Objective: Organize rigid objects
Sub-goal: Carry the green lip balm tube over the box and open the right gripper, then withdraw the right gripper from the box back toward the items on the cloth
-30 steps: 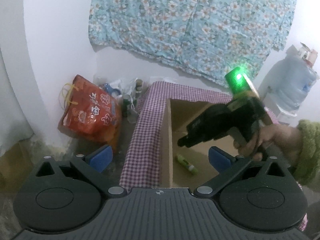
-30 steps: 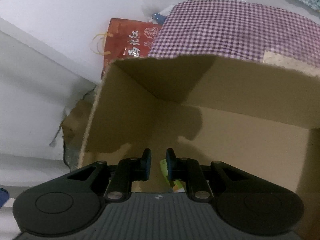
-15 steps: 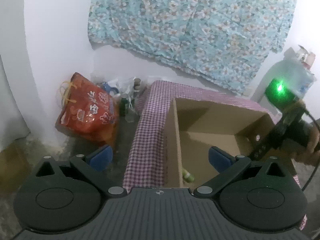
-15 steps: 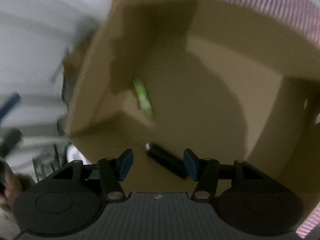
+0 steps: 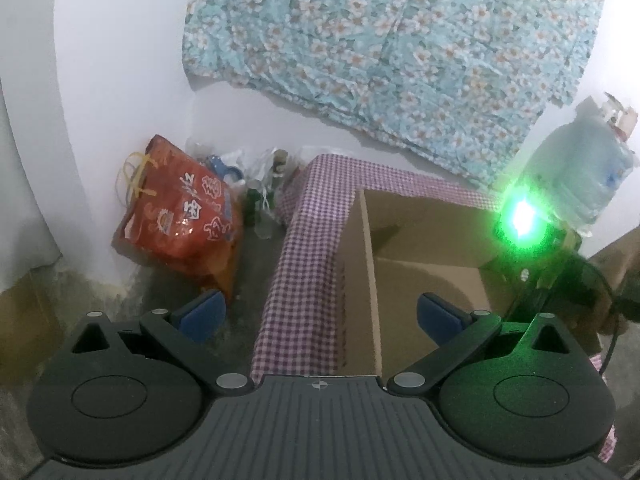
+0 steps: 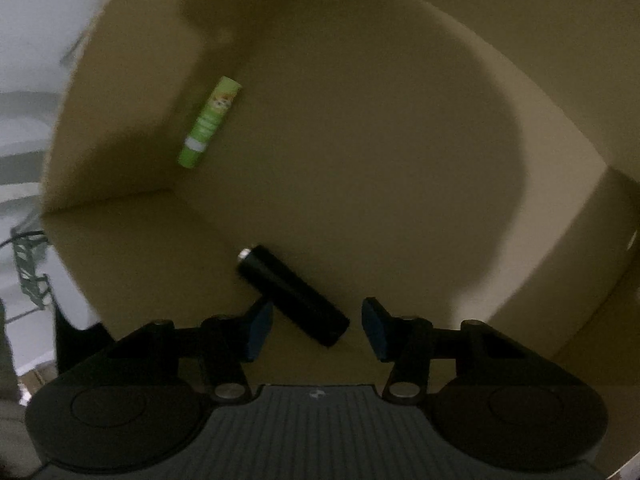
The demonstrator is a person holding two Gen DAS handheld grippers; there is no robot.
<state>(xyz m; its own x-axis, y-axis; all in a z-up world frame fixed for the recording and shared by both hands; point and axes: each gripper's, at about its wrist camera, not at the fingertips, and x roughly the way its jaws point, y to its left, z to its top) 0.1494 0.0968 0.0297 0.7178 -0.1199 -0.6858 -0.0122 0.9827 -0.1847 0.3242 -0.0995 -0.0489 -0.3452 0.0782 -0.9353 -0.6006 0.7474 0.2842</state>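
Observation:
An open cardboard box (image 5: 424, 220) stands on a purple checked cloth. On its floor (image 6: 360, 140) lie a green tube (image 6: 210, 122) by the left wall and a black cylinder (image 6: 292, 294). My right gripper (image 6: 318, 328) points steeply down into the box. Its jaws are closing, with the cylinder lying slantwise between them and the pads clear of it. In the left wrist view the right gripper's green light (image 5: 520, 220) glows at the box's right rim. My left gripper (image 5: 320, 312) hangs wide open over the box's left wall, holding nothing.
A red printed bag (image 5: 180, 216) and several bottles (image 5: 264, 204) stand against the white wall left of the checked cloth (image 5: 312, 240). A big water jug (image 5: 588, 172) is at the right. A floral cloth (image 5: 380, 40) hangs on the wall.
The right gripper went from nearly shut to open and tipped down into the box. The black cylinder now lies on the box floor. In the left view that gripper moved to the right rim.

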